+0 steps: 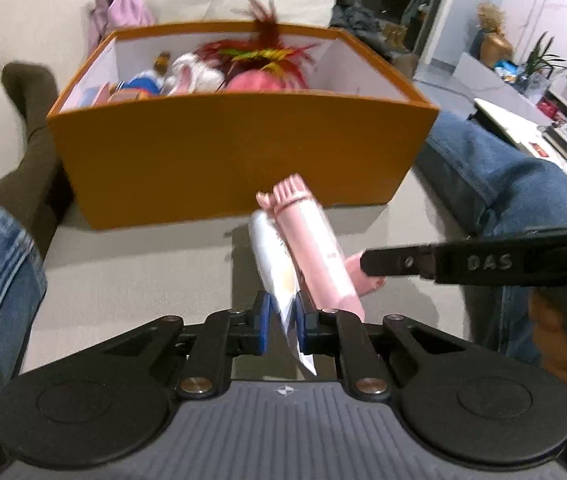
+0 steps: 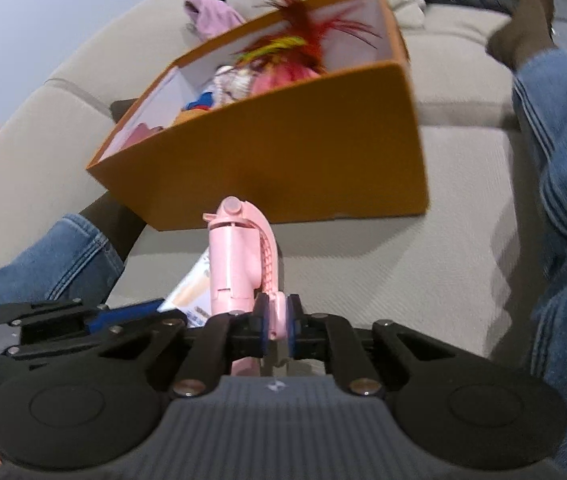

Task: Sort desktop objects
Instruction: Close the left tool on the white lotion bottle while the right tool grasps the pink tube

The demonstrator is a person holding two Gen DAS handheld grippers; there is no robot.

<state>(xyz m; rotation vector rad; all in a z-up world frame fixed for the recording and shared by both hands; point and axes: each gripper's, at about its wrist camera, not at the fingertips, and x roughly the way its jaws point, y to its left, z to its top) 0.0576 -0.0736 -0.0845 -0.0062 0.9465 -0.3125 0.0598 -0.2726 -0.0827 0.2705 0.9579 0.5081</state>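
An orange box (image 1: 243,152) (image 2: 283,160) stands on the beige cushion, holding soft toys and a red feathered thing (image 1: 263,52). In front of it my left gripper (image 1: 282,316) is shut on the lower end of a white flat packet (image 1: 271,256), which slants up toward the box. Against the packet lies a pink plastic gadget (image 1: 315,248) (image 2: 235,264). My right gripper (image 2: 279,318) is shut on a thin pink tab of that gadget, and it reaches in from the right in the left wrist view (image 1: 371,274). The packet (image 2: 191,296) also shows beside the gadget in the right wrist view.
A person's legs in blue jeans (image 1: 495,176) (image 2: 563,152) lie on both sides of the box, with a brown sock (image 1: 31,120) on the left. A hand (image 1: 563,344) holds the right gripper's handle. A purple garment (image 1: 123,12) lies behind the box on the sofa (image 2: 363,260).
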